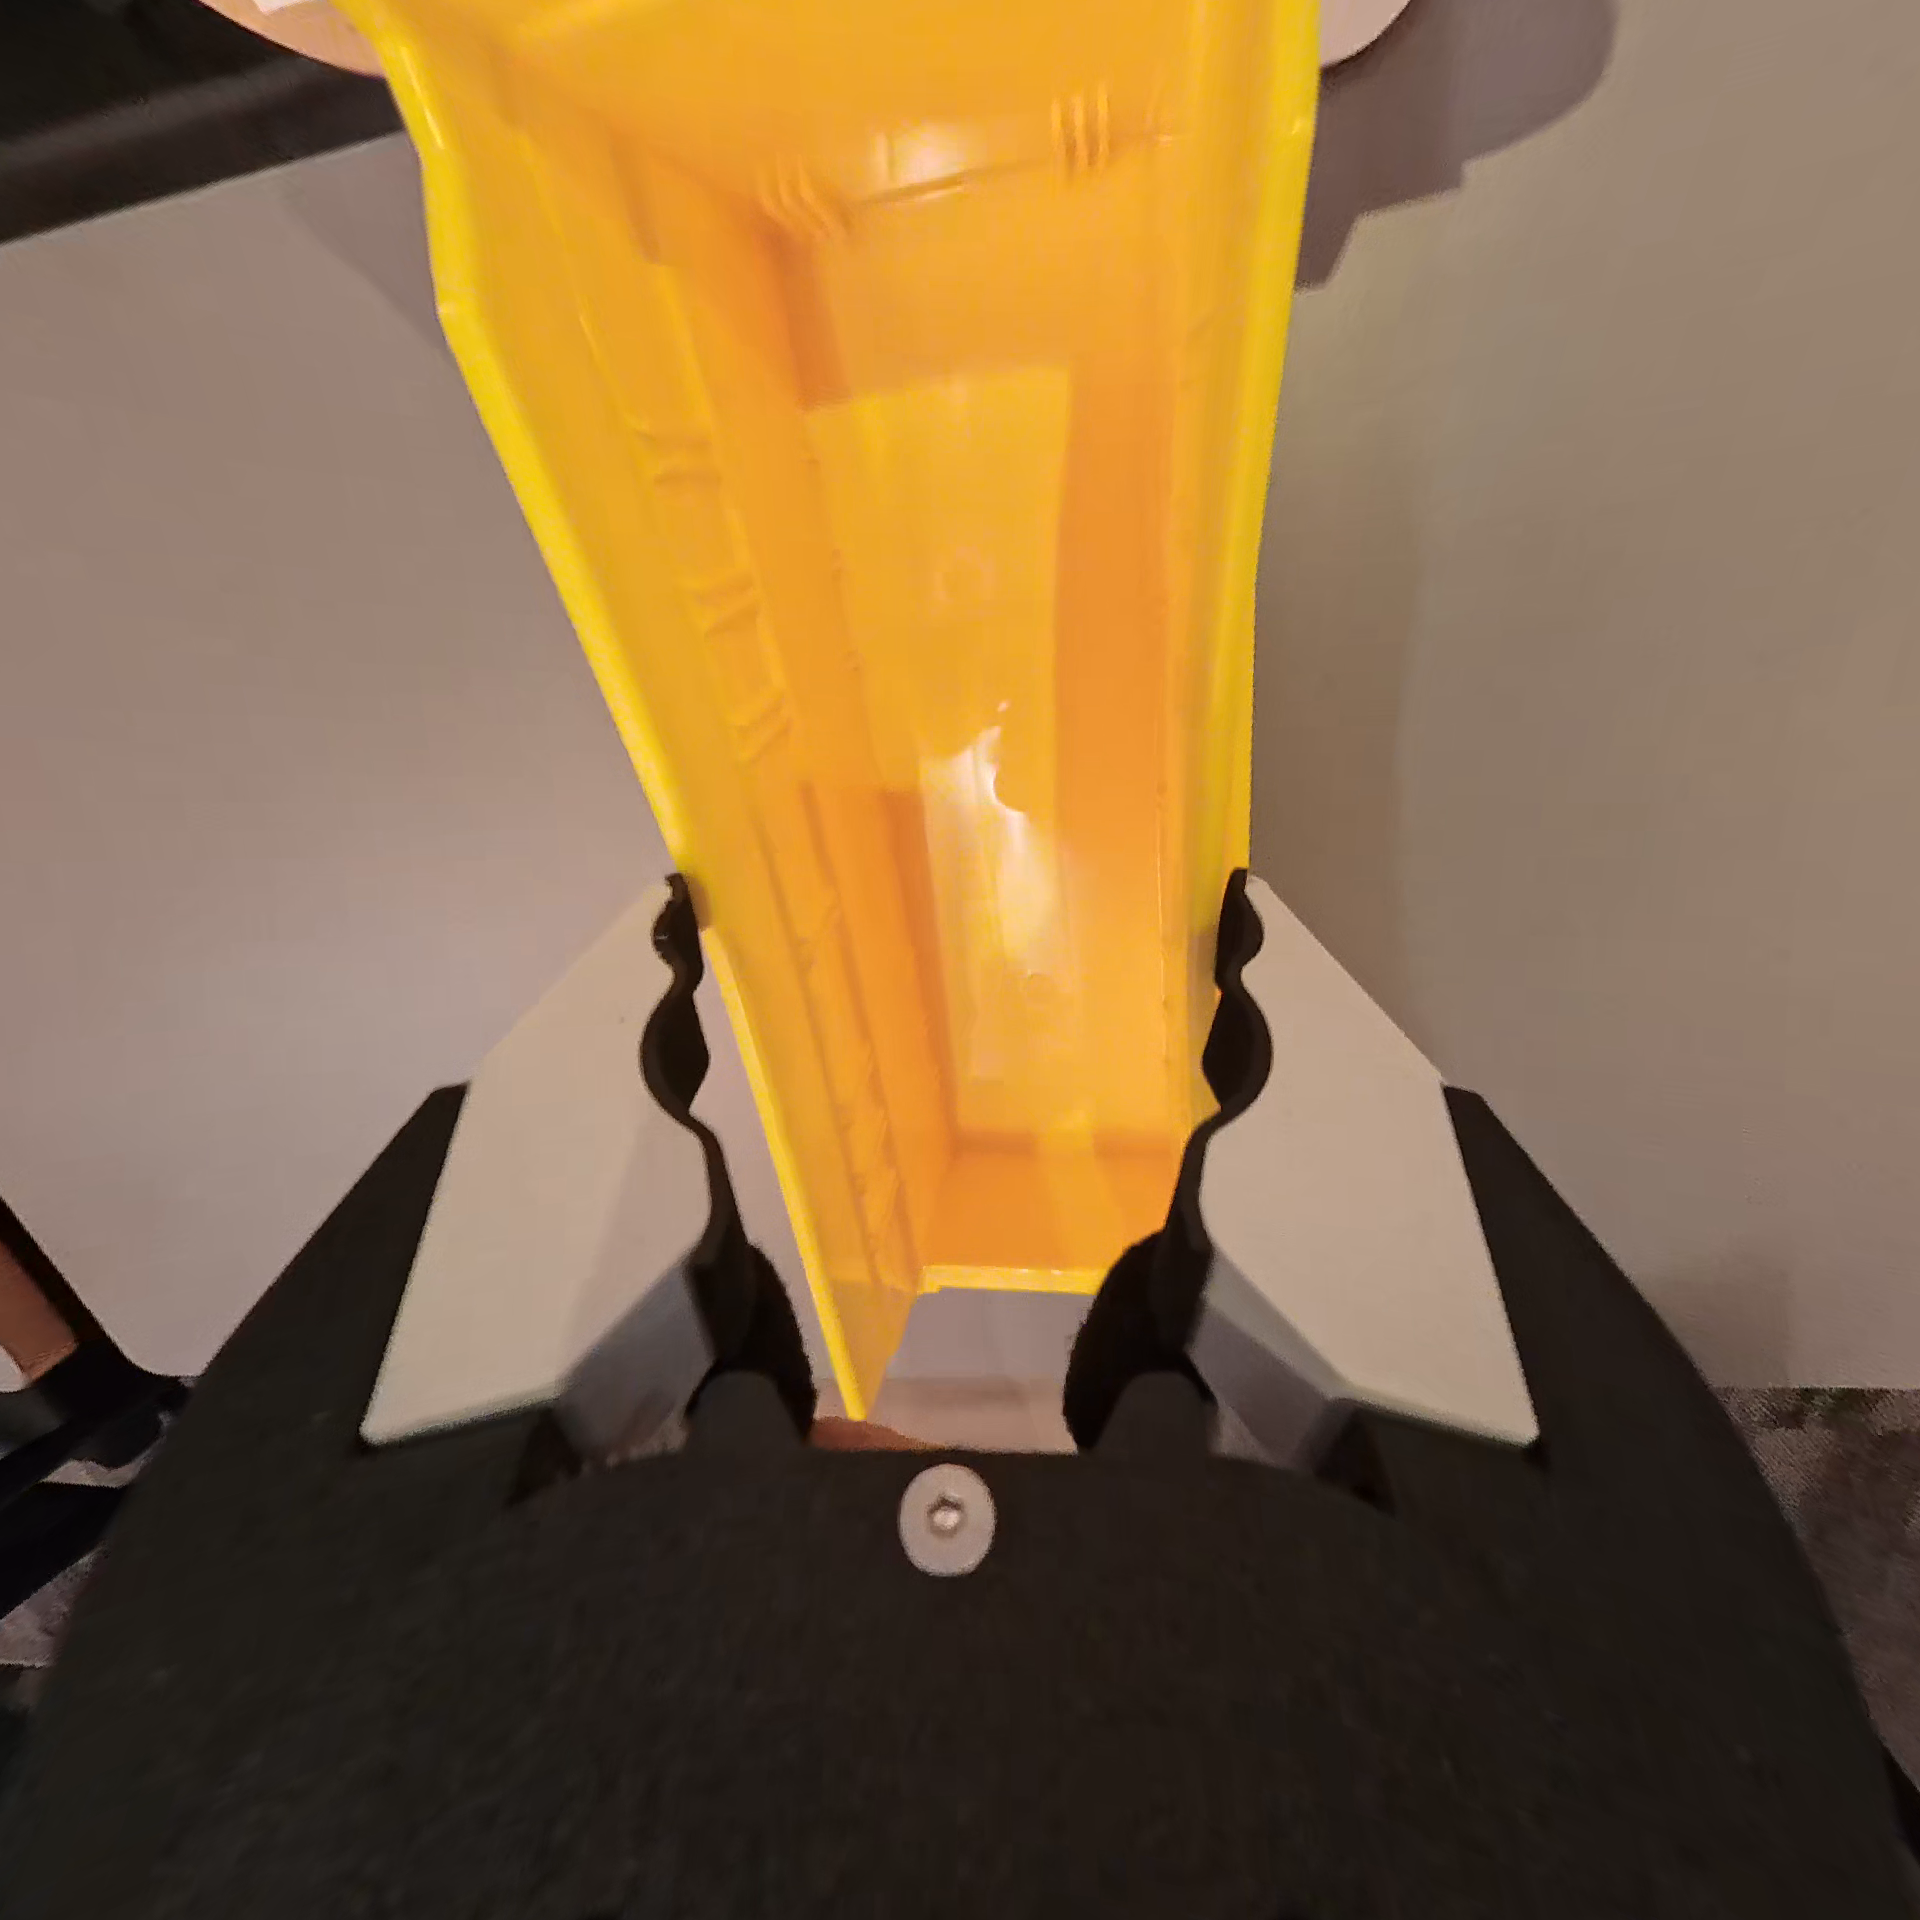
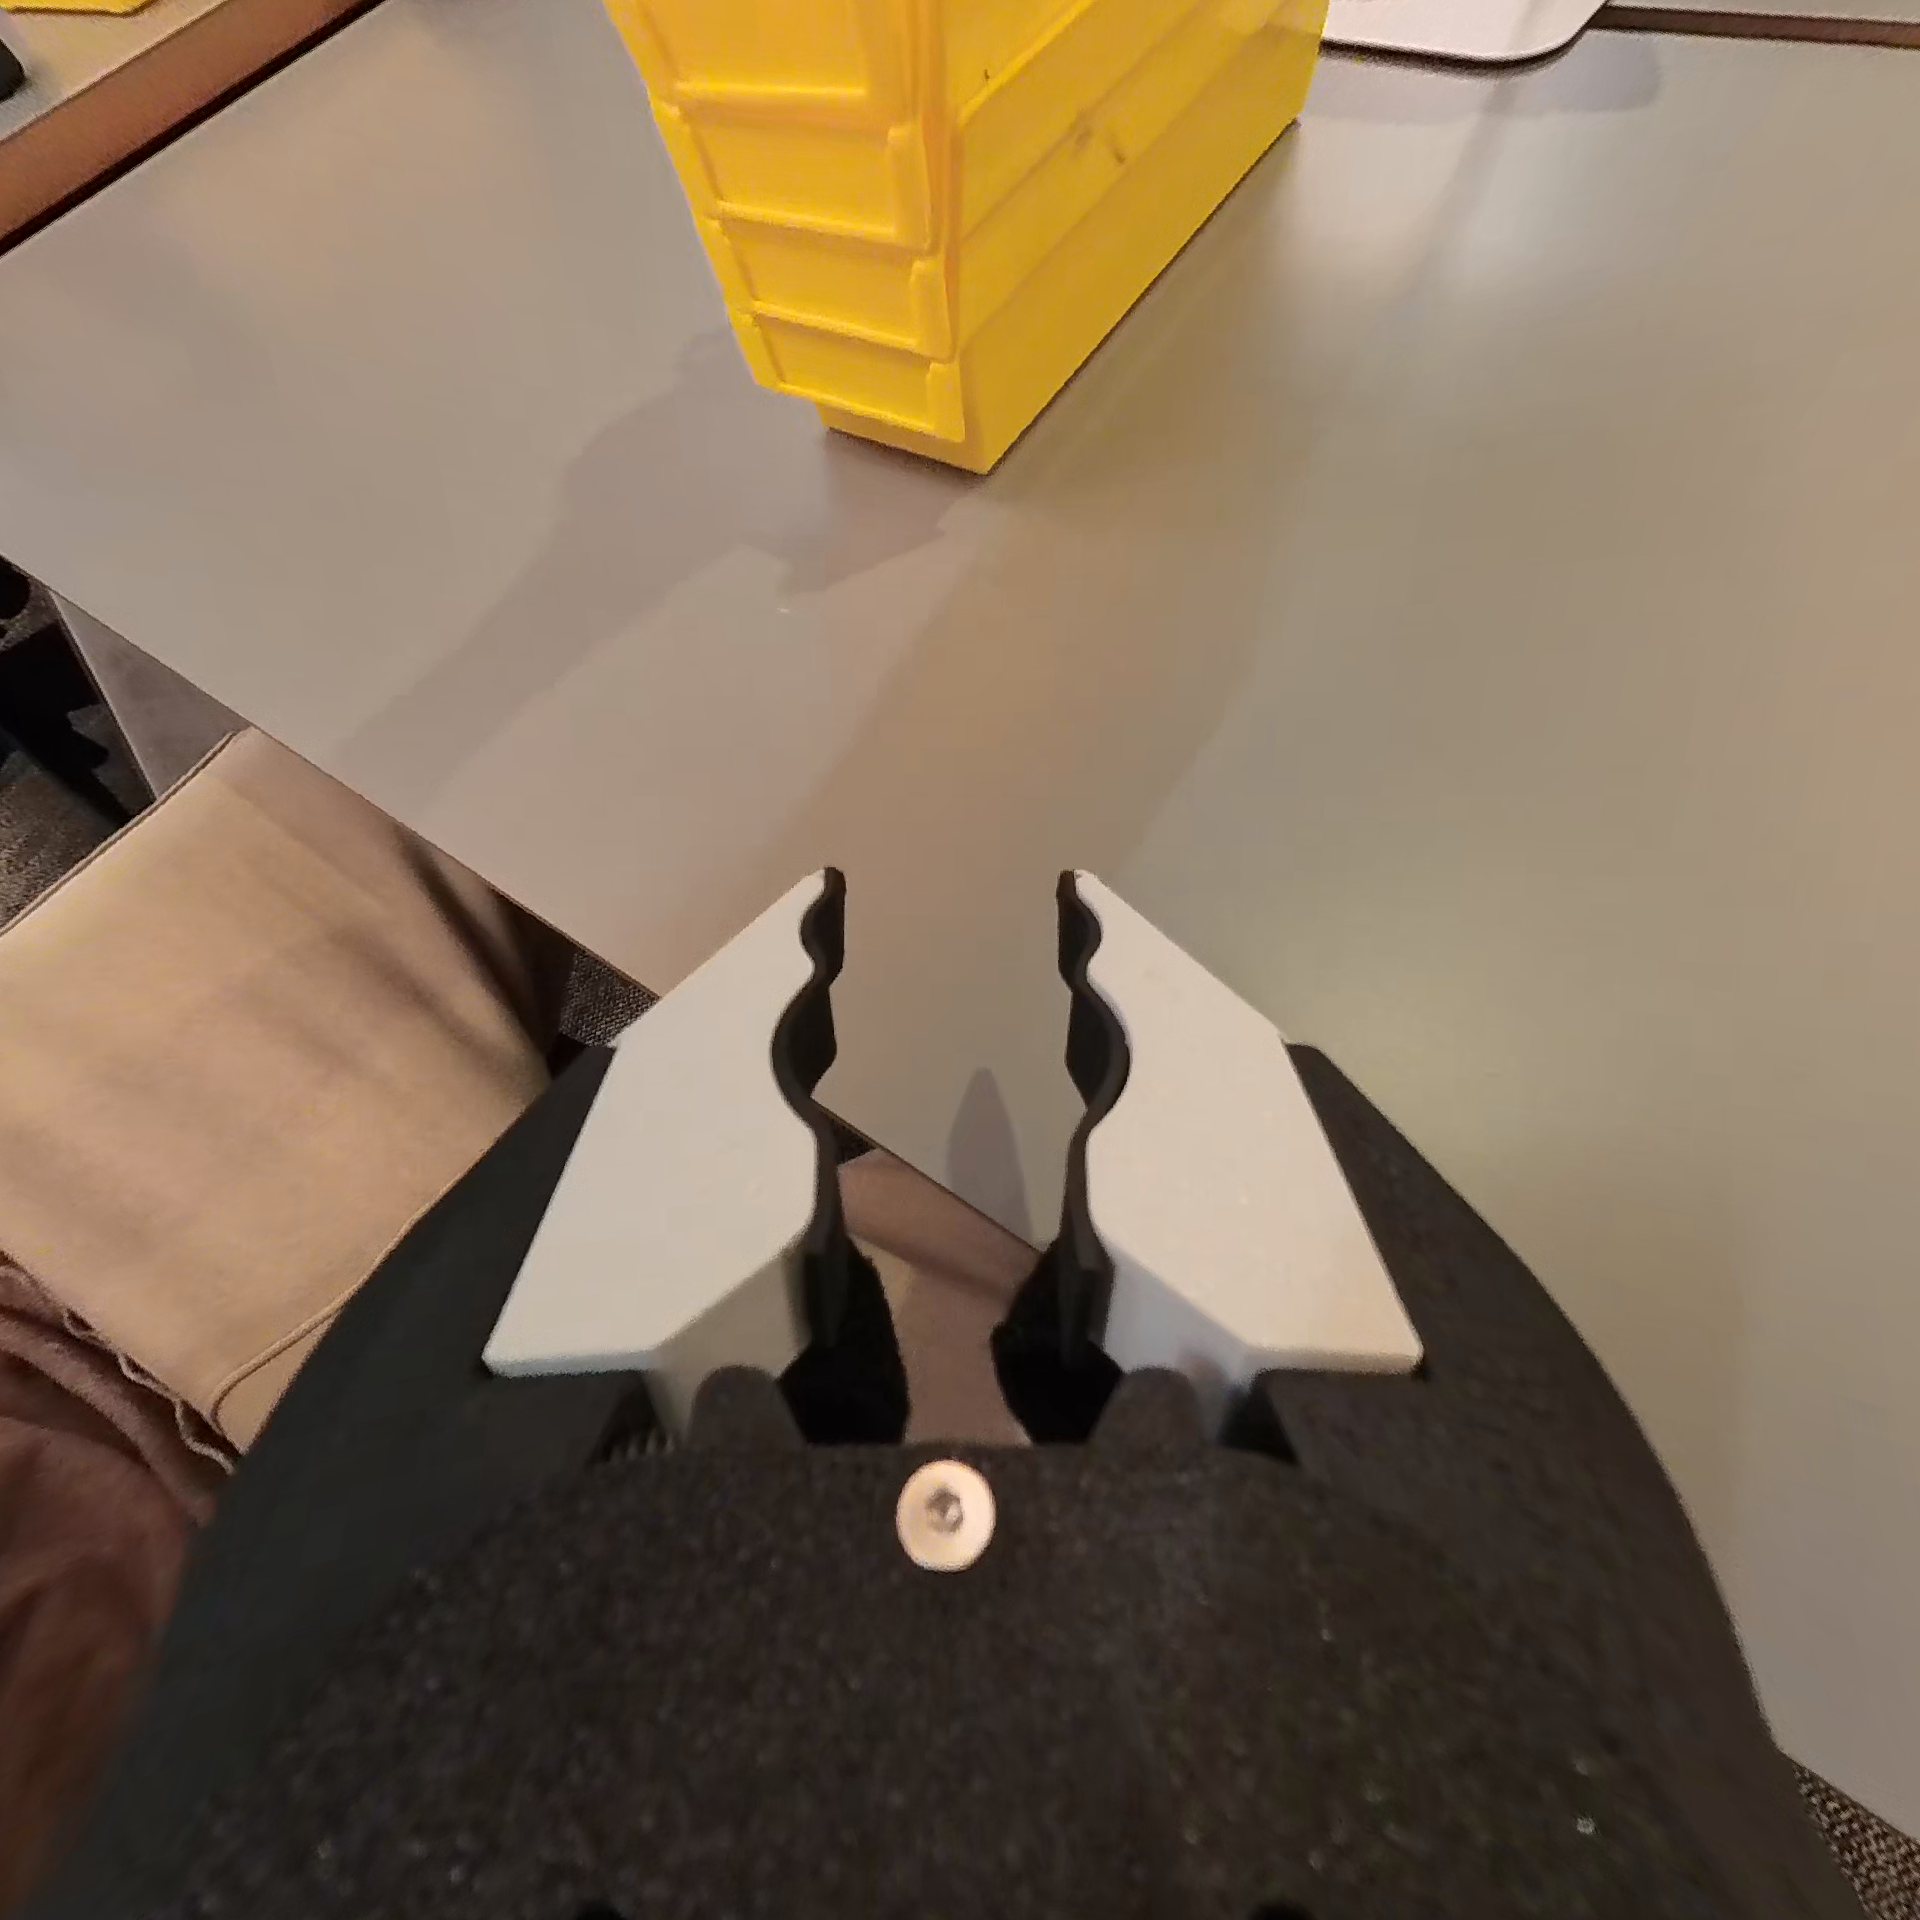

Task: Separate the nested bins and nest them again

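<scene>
Left gripper (image 1: 956, 904) pinches my yellow bin (image 1: 935, 571) mid-frame; right gripper (image 2: 951, 894) spread, empty; I'd lower squarely onto the stack (image 2: 966, 239).

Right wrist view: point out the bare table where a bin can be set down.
Bare grey table runs from the right gripper up to the stack of yellow bins, and on both sides of it. The far edge is crowded: the stack and a pale mat.

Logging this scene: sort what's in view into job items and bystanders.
Job:
- yellow bin between the left hand-held gripper fingers
- stack of nested yellow bins on the grey table
- right hand-held gripper, open, empty

Bystanders:
- white object behind stack
</scene>
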A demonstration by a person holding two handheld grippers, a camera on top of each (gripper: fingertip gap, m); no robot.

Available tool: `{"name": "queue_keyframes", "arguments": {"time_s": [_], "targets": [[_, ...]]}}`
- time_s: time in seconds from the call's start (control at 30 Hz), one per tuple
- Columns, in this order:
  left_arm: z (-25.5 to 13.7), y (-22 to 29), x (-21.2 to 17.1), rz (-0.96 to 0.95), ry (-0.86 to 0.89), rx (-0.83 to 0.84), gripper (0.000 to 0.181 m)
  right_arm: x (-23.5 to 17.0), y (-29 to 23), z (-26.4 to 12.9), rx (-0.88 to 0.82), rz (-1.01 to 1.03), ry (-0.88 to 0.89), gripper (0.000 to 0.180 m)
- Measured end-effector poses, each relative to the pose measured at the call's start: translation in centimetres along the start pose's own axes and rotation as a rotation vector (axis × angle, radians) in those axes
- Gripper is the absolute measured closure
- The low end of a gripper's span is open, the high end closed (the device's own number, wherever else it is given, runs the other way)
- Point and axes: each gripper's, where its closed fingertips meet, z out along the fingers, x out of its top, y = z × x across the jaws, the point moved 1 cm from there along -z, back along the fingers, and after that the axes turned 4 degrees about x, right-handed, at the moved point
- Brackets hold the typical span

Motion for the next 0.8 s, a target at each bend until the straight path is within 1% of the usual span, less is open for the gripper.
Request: {"name": "queue_keyframes", "arguments": {"time_s": [0.2,0.4,0.6,0.7,0.8], "targets": [[-2.5,-0.7,-0.6,0.035,0.027,0.023,0.085,0.1,-0.2,0.0,0.008,-0.001,0.004,0.139],[-5.5,-2.1,-2.9,0.054,0.028,0.031,0.086,0.1,-0.3,0.1,0.008,-0.005,0.001,0.139],[-10.2,-3.6,-4.6,0.027,0.097,0.004,0.087,0.3,-0.5,-0.2,-0.003,-0.015,0.01,0.14],[-12.6,-5.5,-5.2,0.041,0.117,0.027,0.087,0.4,-0.7,-0.2,-0.006,-0.022,0.011,0.14],[-13.9,-9.4,-5.8,0.014,0.116,0.086,0.088,0.2,-0.8,-0.3,-0.015,-0.035,0.007,0.14]]}}
